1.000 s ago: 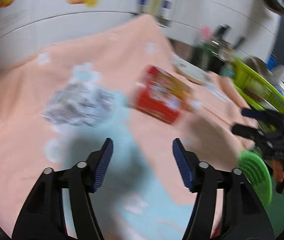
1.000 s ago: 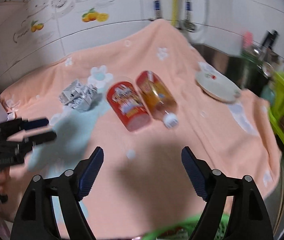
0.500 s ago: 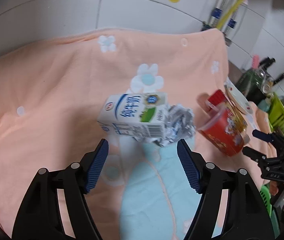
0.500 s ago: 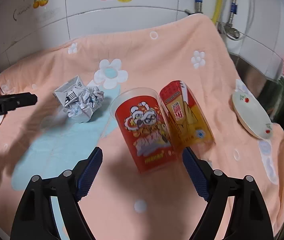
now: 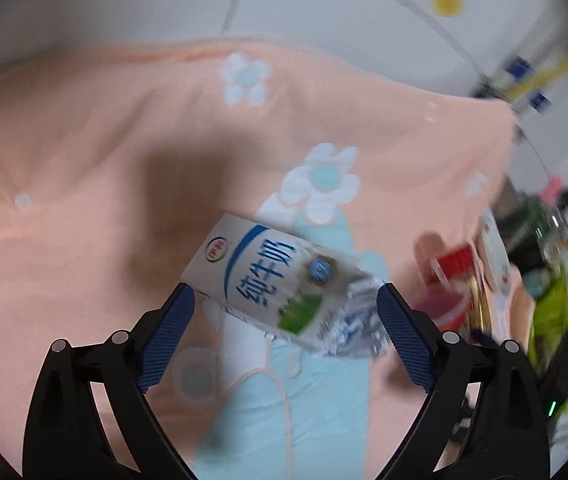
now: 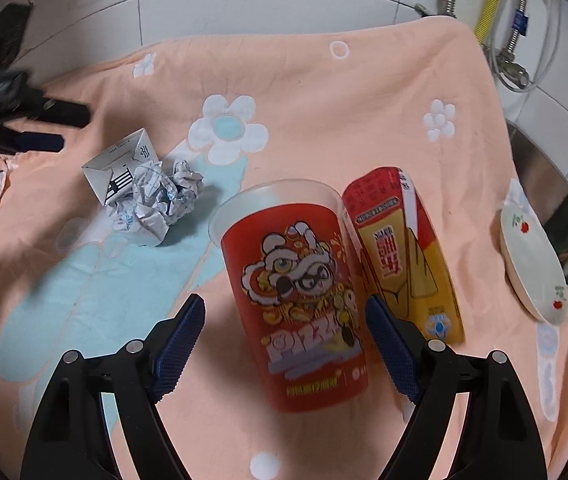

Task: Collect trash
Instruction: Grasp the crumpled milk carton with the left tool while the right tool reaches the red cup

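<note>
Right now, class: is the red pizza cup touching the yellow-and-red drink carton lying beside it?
Touching. The right wrist view shows the red pizza cup lying on its side with its wall pressed along the yellow-and-red carton; no cloth shows between them.

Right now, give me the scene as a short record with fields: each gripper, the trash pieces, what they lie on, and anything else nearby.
left gripper: jaws opening, milk carton between them, pads not pressing
right gripper: open, astride the red cup, not gripping
red cup: lying on its side, mouth away from the camera
red-and-yellow carton: lying alongside the cup
crumpled paper: against the milk carton
surface: peach flowered cloth
nearby: plate at the cloth's right edge
</note>
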Motion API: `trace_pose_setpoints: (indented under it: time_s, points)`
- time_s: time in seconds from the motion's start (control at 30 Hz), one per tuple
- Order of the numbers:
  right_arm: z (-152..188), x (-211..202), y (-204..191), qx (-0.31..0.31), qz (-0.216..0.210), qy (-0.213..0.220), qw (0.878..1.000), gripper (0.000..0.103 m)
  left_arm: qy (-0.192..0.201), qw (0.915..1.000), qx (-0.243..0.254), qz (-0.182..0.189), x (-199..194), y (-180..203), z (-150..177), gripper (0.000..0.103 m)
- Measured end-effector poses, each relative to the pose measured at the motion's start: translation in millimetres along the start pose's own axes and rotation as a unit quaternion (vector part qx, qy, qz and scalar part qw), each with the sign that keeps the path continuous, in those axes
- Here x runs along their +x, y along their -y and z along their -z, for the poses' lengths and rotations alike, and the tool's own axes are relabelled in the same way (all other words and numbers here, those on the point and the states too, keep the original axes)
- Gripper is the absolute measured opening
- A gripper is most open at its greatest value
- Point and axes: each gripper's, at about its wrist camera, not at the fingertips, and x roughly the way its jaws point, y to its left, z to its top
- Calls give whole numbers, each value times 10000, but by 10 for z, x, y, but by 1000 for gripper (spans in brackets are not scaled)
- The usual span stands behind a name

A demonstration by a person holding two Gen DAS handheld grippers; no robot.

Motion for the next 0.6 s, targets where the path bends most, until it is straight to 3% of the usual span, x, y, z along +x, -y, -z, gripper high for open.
trace_pose_setpoints:
  time_s: [0.17,0.6]
  points:
    - [-48,88,-39,-226,-39,-53,9997,79,-533,9914,-1193,108,273,-184,-118,91]
    - [-26,194,-51,-496,-12,-83,9987,81,-888,9749,-2028,-227,570,-132,-177,93]
